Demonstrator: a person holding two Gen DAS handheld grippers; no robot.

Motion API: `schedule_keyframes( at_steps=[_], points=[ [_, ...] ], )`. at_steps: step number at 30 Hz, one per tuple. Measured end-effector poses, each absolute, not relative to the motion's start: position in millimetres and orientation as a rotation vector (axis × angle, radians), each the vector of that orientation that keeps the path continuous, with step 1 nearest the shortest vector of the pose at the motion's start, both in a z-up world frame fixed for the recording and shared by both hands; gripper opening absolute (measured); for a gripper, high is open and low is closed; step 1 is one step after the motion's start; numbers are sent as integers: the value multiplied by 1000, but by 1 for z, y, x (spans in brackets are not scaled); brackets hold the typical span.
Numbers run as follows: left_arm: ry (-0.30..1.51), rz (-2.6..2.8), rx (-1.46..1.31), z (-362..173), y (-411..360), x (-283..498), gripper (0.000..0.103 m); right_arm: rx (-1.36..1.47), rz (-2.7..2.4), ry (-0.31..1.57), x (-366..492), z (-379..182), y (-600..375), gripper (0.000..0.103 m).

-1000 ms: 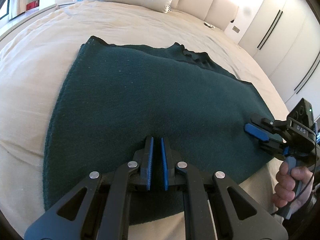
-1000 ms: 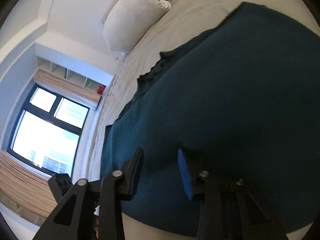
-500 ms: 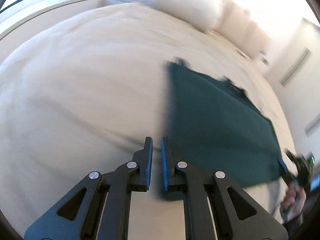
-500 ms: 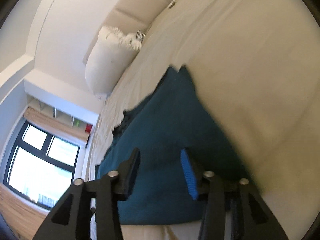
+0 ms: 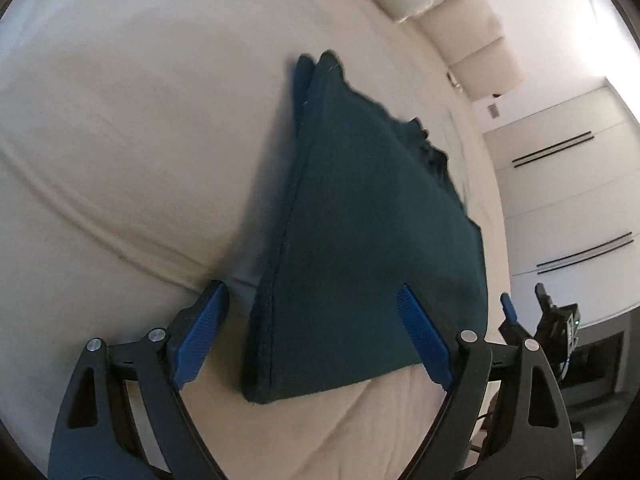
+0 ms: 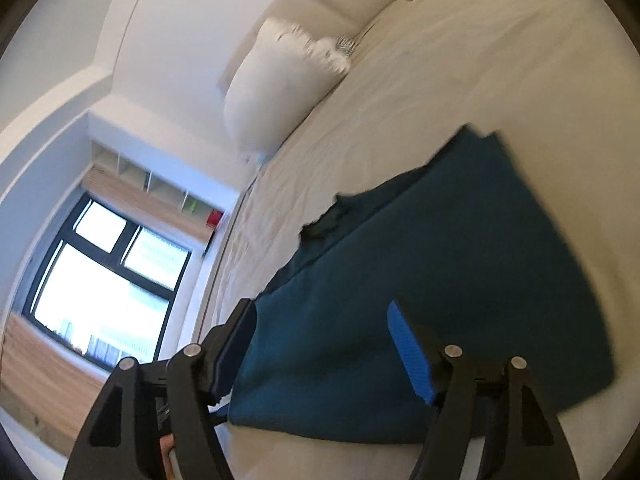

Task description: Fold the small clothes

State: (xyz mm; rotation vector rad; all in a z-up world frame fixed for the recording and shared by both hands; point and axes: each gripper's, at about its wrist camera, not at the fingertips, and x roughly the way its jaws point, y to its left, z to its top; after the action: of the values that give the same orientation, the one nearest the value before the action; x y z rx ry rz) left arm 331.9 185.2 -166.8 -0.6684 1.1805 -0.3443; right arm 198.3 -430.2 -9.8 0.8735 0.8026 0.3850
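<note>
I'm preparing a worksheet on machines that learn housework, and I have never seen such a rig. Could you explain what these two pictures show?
No robot here: a person holds a hand-held claw in each hand, each carrying a camera looking along its two blue-padded fingers. One picture is from the left claw, one from the right claw. Both claws are open and hold nothing. On the cream bed lies a dark teal garment, folded in layers. A white pillow sits at the head.
</note>
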Motion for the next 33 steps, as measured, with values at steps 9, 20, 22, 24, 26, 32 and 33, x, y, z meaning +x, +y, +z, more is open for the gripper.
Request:
schedule_keyframes(
  at_steps=[9, 20, 22, 24, 26, 32, 33],
  points=[
    [1309, -472, -792, -182, 198, 364, 83, 818, 513, 865, 228, -3, -383, 72],
    [1339, -553, -803, -189, 193, 390, 42, 780, 583, 915, 248, -5, -339, 72],
    [1346, -555, -792, -190, 192, 389, 39, 769, 592, 923, 251, -4, -330, 72],
    [1359, -552, -769, -192, 186, 389, 39, 760, 602, 933, 254, -3, -322, 72],
    [1369, -545, -745, -193, 180, 391, 39, 749, 610, 947, 259, -4, -313, 72],
    [1360, -544, -739, -192, 185, 380, 34, 750, 641, 1008, 280, -14, -289, 72],
    [1359, -537, -738, -192, 190, 377, 30, 743, 644, 1024, 285, -16, -282, 72]
  ],
)
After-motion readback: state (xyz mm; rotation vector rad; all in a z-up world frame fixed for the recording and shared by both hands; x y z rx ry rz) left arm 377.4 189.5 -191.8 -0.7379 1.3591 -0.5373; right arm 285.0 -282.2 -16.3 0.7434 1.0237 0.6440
